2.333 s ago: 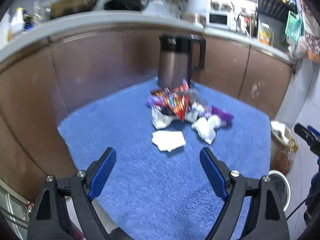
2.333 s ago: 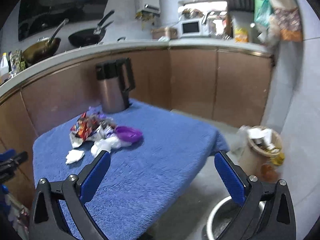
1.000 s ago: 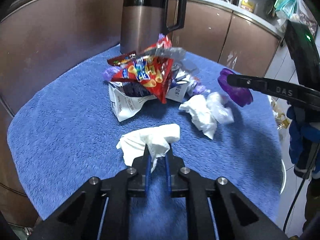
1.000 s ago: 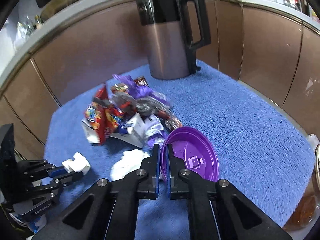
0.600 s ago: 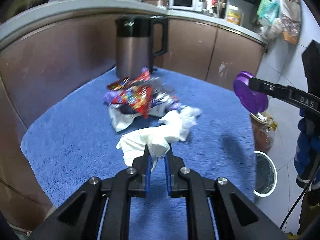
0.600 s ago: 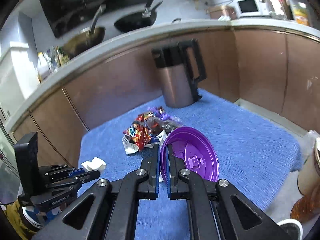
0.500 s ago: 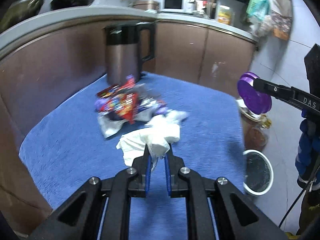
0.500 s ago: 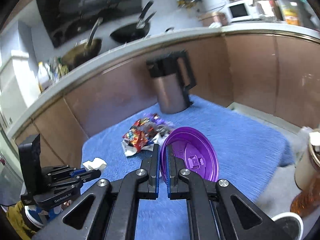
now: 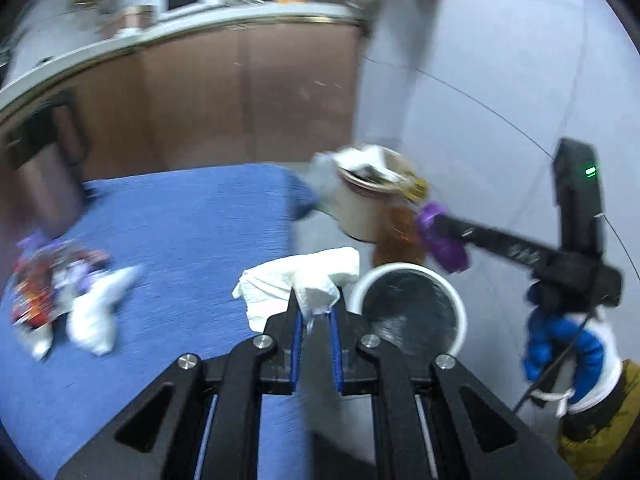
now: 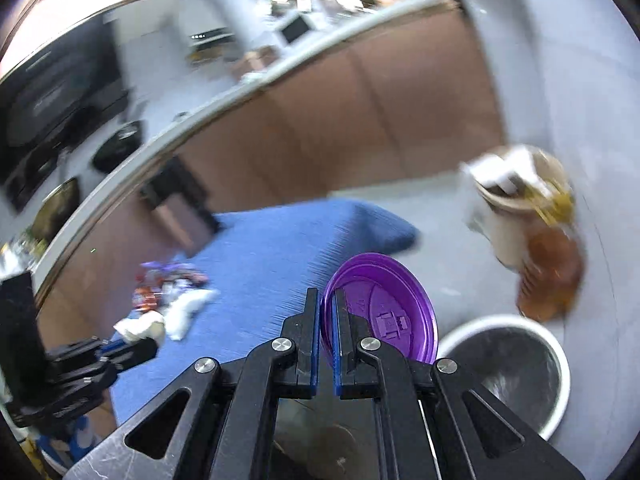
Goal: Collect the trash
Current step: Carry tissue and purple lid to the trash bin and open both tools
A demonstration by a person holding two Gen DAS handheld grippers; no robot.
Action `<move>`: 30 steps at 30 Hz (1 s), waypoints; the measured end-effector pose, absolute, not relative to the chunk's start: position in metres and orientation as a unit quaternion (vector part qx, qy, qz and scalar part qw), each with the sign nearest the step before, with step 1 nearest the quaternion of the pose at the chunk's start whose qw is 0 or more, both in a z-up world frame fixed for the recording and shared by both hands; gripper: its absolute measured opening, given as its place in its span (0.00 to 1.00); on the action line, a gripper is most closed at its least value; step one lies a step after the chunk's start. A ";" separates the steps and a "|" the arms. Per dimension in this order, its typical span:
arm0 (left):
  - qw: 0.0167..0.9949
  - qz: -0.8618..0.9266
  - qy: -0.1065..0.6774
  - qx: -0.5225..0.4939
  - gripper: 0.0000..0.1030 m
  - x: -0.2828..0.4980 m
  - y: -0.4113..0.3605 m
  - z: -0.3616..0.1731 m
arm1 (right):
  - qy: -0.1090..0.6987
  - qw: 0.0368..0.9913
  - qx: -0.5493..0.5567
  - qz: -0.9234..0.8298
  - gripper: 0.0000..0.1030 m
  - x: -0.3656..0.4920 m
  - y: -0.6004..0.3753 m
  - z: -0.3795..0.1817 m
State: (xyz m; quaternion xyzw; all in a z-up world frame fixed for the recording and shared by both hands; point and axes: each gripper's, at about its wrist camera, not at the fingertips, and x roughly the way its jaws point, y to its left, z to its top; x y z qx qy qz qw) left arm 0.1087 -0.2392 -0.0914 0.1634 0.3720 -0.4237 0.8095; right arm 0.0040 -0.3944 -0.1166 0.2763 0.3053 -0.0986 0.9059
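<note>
Now that both views have swung away from the trash pile (image 9: 60, 280) on the blue-covered bench (image 9: 180, 232) toward the floor, the white-rimmed bin (image 9: 408, 308) fills the space ahead, where half a second ago the kettle and cabinets did. That suggests the carry is nearly over and the drop comes next. The left claw (image 9: 316, 320) is clamped on a crumpled white tissue (image 9: 300, 280), held near the bench's edge and just beside the bin's rim. The right claw (image 10: 328, 332) is pinched on the edge of a purple plastic lid (image 10: 384, 312), reaching out level toward the bin. More wrappers and tissue remain on the bench.
</note>
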 end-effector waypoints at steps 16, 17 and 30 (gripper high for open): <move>0.703 -0.513 0.468 0.151 0.39 0.101 -0.384 -0.142 | 0.358 0.836 0.338 -0.242 0.16 -0.057 -0.488 -0.225; 0.701 -0.515 0.471 0.147 0.40 0.101 -0.386 -0.142 | 0.360 0.834 0.336 -0.249 0.20 -0.058 -0.488 -0.227; 0.725 -0.525 0.435 0.098 0.47 0.102 -0.348 -0.098 | 0.355 0.844 0.289 -0.279 0.35 -0.060 -0.473 -0.200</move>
